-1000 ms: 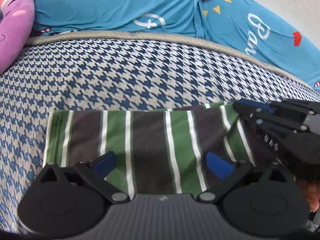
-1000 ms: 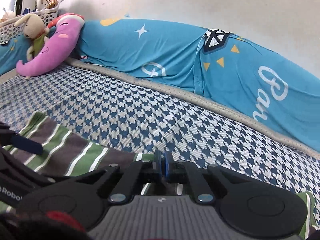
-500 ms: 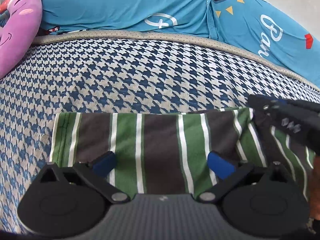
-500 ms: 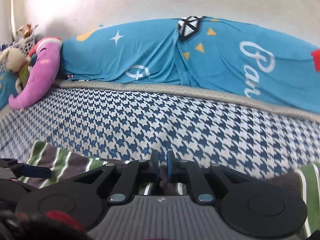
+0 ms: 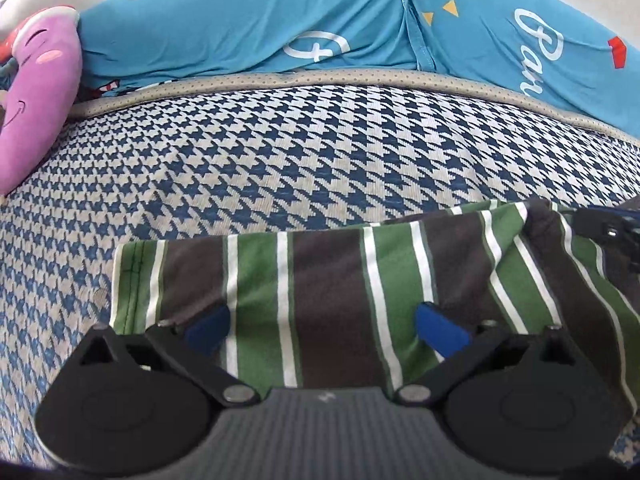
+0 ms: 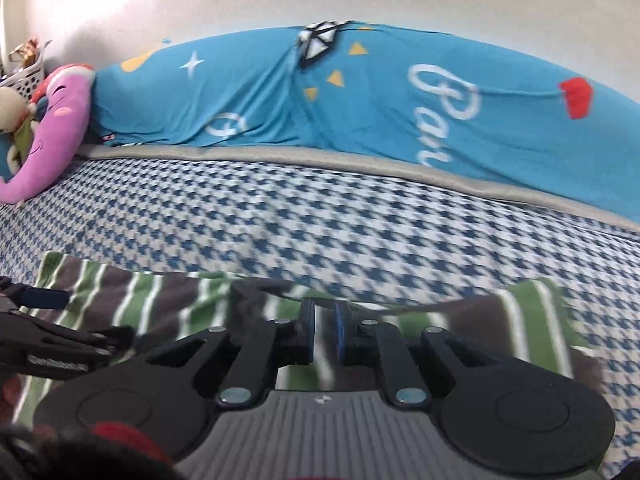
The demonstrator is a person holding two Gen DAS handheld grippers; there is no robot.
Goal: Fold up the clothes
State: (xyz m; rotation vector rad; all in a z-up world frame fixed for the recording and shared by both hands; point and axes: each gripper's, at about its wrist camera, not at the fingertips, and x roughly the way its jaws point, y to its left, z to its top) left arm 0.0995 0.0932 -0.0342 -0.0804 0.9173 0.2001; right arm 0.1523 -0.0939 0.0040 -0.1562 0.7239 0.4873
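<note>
The striped garment lies flat on the houndstooth bedspread. The left gripper hovers over it with its jaws spread wide. The right gripper has its jaws nearly closed with a slim gap; whether cloth sits between them is unclear.

Left gripper: black linkage arms on two round black housings, blue fingertips, silver pivot screws, grey ribbed body between the housings. Right gripper: same build, blue pads, small white mark on the ribbed body behind the fingers.
</note>
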